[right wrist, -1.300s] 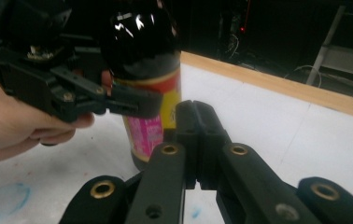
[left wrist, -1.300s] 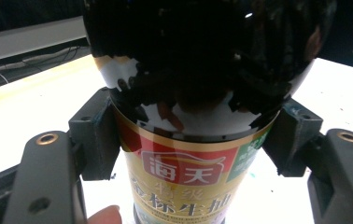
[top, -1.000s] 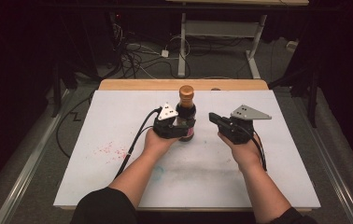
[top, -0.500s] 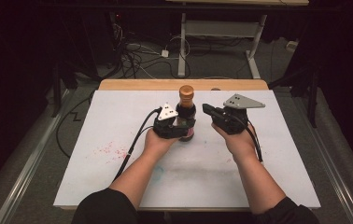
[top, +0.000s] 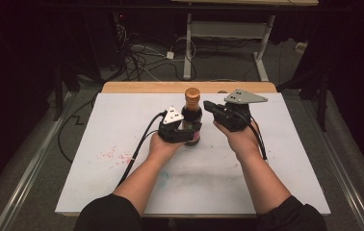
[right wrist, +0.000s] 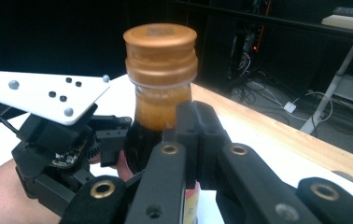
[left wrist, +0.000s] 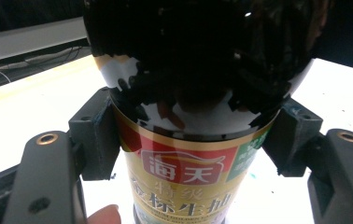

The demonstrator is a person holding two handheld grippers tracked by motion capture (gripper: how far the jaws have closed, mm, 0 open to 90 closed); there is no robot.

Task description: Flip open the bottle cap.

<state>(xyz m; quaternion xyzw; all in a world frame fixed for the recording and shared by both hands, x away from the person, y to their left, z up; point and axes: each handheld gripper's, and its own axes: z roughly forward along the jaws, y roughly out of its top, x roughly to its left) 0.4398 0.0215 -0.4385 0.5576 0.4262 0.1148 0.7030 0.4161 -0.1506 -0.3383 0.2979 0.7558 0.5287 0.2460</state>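
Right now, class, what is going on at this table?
A person holds a claw in each hand. The left claw is shut on a dark sauce bottle standing upright on the white table. The right claw, jaws shut and empty, hangs beside the bottle's orange cap, not touching it.

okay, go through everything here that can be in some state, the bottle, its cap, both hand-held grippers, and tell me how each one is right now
Bottle: upright on the white table, clamped at its body.
Cap: on the bottle's neck, nothing touching it.
Left hand-held gripper: shut on the bottle, pads pressing either side of the label.
Right hand-held gripper: shut and empty, raised beside the bottle's neck.
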